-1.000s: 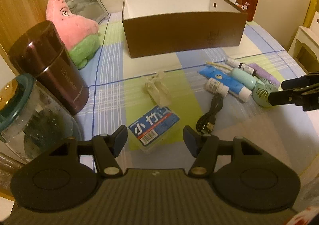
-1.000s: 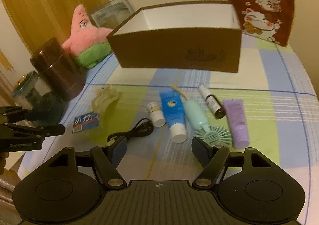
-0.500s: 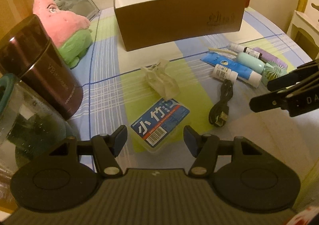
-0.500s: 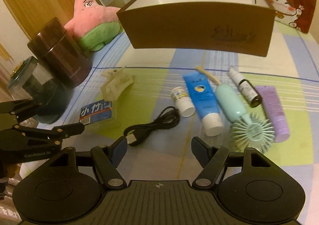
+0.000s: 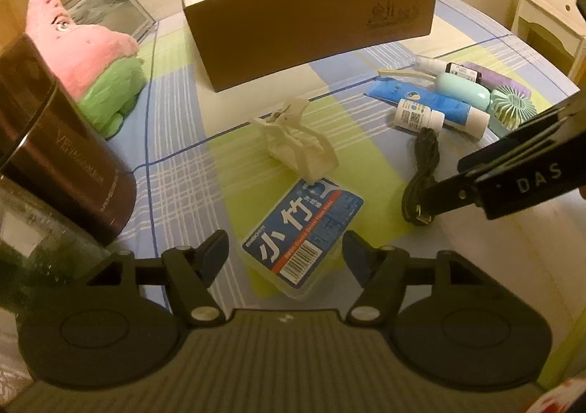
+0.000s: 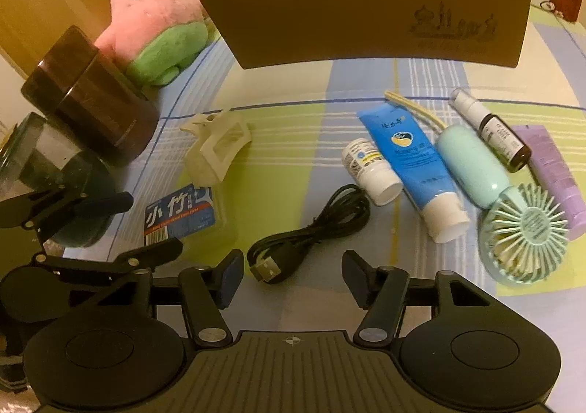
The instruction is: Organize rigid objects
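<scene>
Your left gripper (image 5: 284, 253), jaws opening and empty, straddles the flat blue-labelled plastic case (image 5: 302, 235); your right gripper (image 6: 293, 275), closing but empty, fronts the coiled black cable (image 6: 311, 226).

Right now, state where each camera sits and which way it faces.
Left wrist: rides the left gripper, tilted down over the blue-labelled case; its jaws are opening, and the right gripper enters from the right.
Right wrist: rides the right gripper, tilted down over the black cable; its jaws are closing, with the left gripper at left.
Shared: case, cable, white clip, brown box, each other's gripper.
</scene>
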A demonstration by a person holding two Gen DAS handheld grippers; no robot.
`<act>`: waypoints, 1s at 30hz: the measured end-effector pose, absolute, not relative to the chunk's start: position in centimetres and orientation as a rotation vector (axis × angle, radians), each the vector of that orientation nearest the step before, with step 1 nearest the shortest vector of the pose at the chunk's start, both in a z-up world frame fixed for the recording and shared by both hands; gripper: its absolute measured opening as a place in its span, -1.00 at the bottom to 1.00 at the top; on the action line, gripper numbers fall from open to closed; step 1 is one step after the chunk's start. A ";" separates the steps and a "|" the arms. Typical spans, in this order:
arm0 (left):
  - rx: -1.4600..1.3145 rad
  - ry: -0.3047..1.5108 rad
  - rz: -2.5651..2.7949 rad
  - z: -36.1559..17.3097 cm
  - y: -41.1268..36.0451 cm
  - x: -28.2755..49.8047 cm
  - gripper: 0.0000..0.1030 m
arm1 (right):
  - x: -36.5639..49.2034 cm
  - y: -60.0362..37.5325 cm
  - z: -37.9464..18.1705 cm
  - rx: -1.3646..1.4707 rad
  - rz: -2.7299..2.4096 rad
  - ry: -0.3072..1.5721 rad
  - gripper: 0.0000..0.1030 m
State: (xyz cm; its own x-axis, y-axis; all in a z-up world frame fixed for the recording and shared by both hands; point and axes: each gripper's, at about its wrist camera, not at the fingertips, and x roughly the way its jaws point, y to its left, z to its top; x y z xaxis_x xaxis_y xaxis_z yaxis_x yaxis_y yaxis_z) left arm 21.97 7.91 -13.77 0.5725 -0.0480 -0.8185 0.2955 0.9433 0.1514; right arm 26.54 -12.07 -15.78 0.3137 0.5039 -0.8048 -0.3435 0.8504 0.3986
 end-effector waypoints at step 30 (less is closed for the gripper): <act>0.114 1.056 -0.284 -14.7 5.3 22.0 0.03 | 25.1 -14.1 -14.9 0.094 0.568 1.133 -0.19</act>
